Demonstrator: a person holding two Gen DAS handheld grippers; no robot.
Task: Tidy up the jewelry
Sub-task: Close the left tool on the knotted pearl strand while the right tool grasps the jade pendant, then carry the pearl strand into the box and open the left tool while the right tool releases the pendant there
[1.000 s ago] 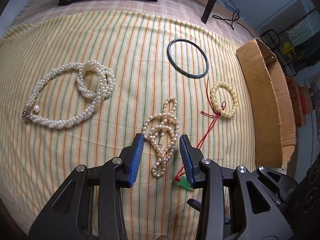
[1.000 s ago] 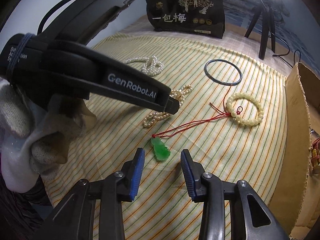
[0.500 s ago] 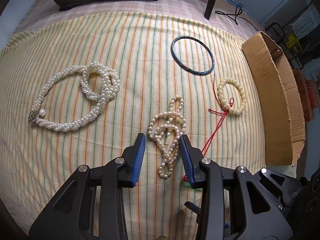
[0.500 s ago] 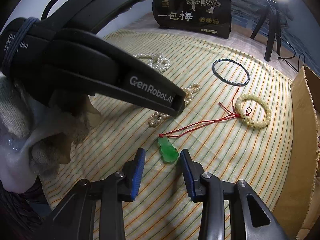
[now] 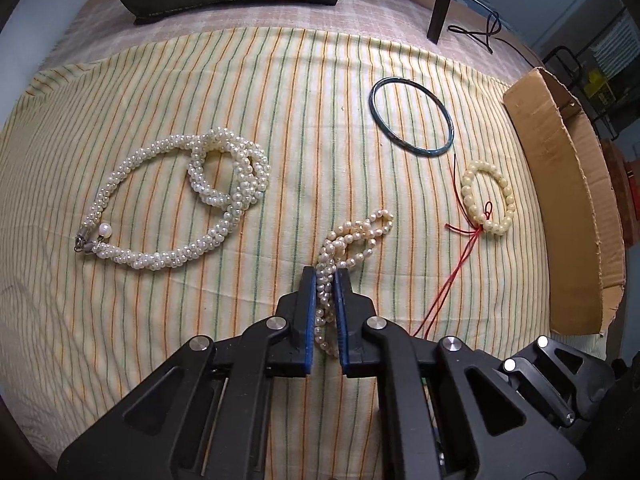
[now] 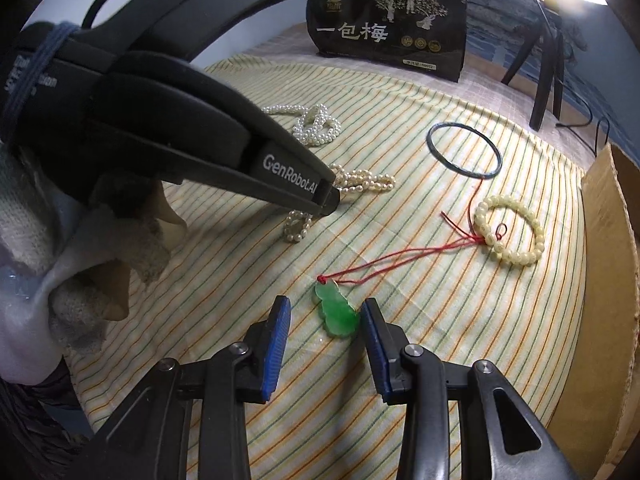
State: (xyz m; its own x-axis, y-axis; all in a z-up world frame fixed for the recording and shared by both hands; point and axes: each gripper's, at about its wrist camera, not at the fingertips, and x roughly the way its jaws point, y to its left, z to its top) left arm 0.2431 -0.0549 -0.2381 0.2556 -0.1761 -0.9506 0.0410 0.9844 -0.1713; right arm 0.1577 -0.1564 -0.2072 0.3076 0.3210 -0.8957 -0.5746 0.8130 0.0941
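In the left wrist view, we are pinching the small pearl string (image 5: pixel 352 240) with our left gripper (image 5: pixel 325 280); its blue pads are pressing the beads between them. A big twisted pearl necklace (image 5: pixel 176 200) is lying ahead to the left. A dark bangle (image 5: pixel 412 116) and a cream bead bracelet (image 5: pixel 488 196) are lying ahead to the right.

In the right wrist view, we are holding our right gripper (image 6: pixel 325 312) spread wide, and the green pendant (image 6: pixel 336 312) is lying between its pads, close to the right one. Its red cord (image 6: pixel 400 258) is running ahead to the bracelet.

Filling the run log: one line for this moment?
left hand-held gripper: shut on pearl strand | right hand-held gripper: open around green pendant
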